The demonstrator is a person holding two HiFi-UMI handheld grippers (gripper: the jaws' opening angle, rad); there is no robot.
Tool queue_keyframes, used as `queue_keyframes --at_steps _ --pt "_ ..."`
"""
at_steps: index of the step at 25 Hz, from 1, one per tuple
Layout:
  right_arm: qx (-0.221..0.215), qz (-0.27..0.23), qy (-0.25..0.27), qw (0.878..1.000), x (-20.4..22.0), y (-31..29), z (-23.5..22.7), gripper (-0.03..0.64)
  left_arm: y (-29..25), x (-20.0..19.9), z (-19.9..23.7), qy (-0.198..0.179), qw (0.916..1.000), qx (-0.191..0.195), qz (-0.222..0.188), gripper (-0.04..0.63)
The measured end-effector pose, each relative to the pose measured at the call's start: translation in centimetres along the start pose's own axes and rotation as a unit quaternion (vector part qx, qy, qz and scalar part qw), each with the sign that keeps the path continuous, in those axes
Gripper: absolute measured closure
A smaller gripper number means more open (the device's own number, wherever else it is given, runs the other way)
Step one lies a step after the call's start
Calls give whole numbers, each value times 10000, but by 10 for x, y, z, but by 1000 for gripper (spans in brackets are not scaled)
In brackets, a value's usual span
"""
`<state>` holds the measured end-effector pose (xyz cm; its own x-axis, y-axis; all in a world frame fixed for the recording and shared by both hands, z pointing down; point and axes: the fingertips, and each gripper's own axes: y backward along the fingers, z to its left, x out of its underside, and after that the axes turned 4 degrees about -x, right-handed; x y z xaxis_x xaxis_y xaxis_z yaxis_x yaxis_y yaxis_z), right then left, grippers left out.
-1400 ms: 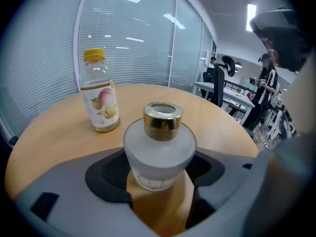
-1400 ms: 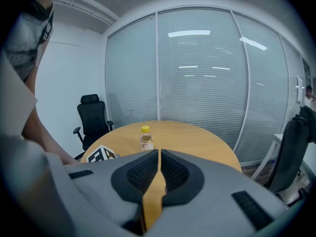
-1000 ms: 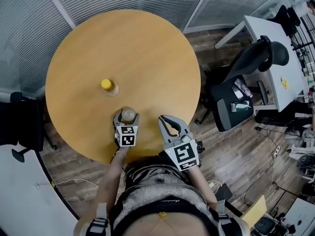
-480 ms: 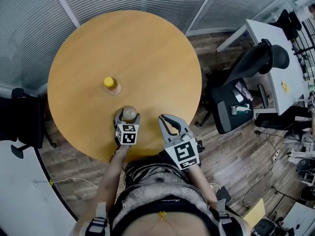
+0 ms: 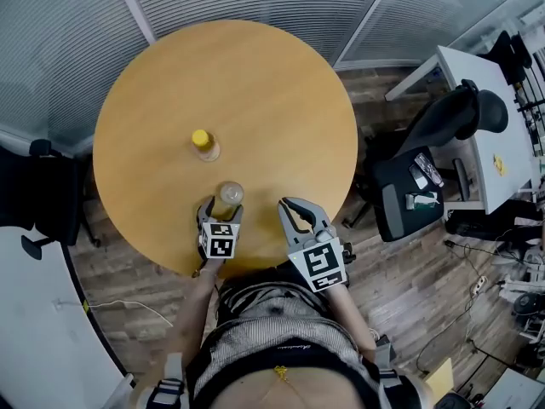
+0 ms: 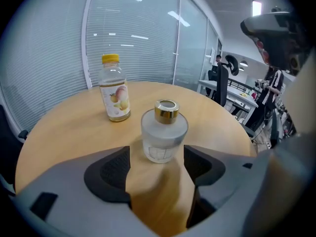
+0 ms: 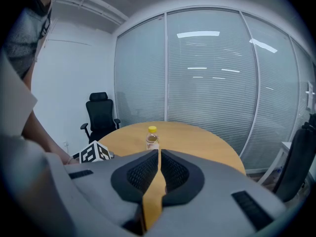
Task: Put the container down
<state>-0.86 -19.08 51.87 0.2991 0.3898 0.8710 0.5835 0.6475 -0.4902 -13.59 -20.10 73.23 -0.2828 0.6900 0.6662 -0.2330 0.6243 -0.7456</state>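
Now: put-down step looks complete. The container point(image 6: 164, 132), a frosted jar with a gold collar, stands upright on the round table point(image 5: 255, 75), near the edge closest to the person.

Left gripper point(image 5: 220, 213): jaws spread wide and holding nothing. The jar sits at their mouth, just ahead of the pads. A strip of bare tabletop shows between the jar and the left pad. On the right pad's side the gap is too slim to rule out contact.

Right gripper point(image 7: 158, 156): jaws drawn together to a thin slit with nothing in them, held beside the left one above the table edge.

A bottle with a yellow cap point(image 5: 203, 143) stands farther in on the table, well apart from the jar.

Judgement: release is done and only the retreat remains. The next move calls for pulling the left gripper straight back along its own axis, jaws kept spread, so the right pad does not nudge or tip the jar.
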Motion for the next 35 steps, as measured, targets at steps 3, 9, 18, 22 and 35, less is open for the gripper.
queue_keyframes --at_steps 3,9,18,22,35 --pt "-81 6 56 10000 0 -2 1 588 11 4 4 122 9999 -26 -22 249" --pt "-297 -16 176 9994 1 -6 5 588 49 -11 10 273 9988 -207 -335 302" --pt "-739 -55 312 9968 -4 -9 11 589 96 -49 -1 768 9931 -19 -884 510" --pt "-1008 -129 357 9942 -8 -9 19 589 116 -68 -12 995 9881 230 -1148 563" --pt "-1641 -704 290 9835 -44 -7 43 589 180 -145 -32 935 9687 724 -2182 575"
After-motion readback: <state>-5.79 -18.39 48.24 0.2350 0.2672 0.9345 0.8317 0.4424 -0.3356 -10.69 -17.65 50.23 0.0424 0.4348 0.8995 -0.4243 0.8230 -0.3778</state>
